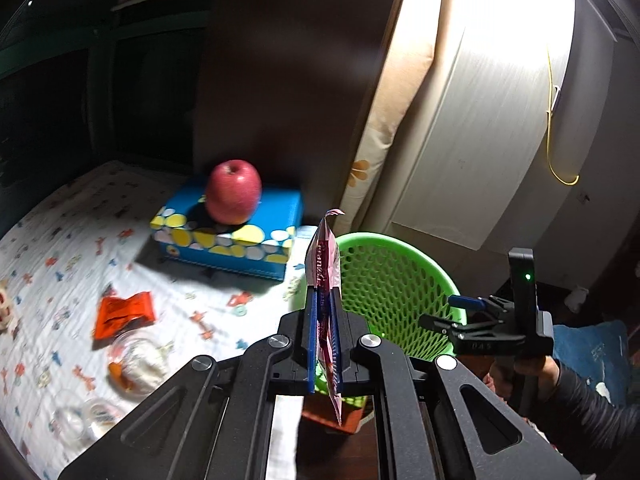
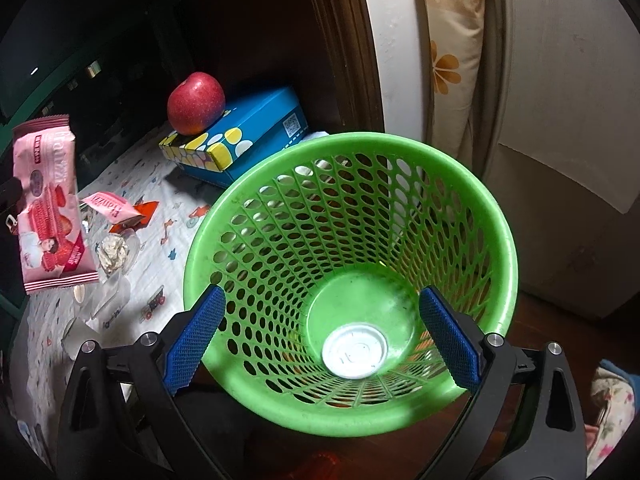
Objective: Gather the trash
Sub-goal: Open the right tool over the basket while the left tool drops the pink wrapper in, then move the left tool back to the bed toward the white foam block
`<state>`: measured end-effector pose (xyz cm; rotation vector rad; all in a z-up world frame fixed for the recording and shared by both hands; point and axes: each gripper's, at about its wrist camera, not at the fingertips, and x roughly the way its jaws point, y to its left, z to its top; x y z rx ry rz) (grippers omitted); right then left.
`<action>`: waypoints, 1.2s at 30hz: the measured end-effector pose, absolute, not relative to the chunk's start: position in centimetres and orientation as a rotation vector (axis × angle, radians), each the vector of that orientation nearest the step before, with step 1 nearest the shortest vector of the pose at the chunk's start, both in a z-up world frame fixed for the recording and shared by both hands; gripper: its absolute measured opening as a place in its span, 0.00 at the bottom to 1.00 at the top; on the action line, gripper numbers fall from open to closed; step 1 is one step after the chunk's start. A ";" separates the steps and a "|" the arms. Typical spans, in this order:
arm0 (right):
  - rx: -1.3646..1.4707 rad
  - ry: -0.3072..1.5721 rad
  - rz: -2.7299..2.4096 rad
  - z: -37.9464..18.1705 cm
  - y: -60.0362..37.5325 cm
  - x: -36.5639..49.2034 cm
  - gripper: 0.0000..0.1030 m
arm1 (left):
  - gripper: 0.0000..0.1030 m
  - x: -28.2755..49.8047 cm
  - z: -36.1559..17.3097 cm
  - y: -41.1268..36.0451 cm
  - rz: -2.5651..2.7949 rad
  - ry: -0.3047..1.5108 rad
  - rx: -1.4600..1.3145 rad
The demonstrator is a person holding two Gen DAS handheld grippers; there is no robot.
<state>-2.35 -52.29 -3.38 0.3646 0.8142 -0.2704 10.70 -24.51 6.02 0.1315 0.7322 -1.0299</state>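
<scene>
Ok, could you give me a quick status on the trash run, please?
Left gripper shut on pink wrapper. Right gripper open over green basket. More litter on cloth; path clear.

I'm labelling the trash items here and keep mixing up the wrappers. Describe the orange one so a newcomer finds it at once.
Start at the blue tissue box with the red apple on top, standing on the patterned cloth. In the left wrist view, nearer the camera and to the left, the orange wrapper lies flat beside a clear cup. It is the only plain orange packet; the others are pink.
</scene>
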 end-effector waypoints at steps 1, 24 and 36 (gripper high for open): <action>0.367 0.808 -0.268 -3.2 -52.4 -2.7 0.94 | 0.06 10.7 5.9 -25.3 -1.040 0.735 0.135; 0.397 0.743 -0.288 -2.4 -54.8 -7.4 0.93 | 0.50 10.0 -0.5 -36.0 -1.103 0.910 0.132; 0.360 0.729 -0.215 -1.4 -51.0 -6.3 0.93 | 0.56 9.3 0.6 -27.3 -0.896 0.856 0.113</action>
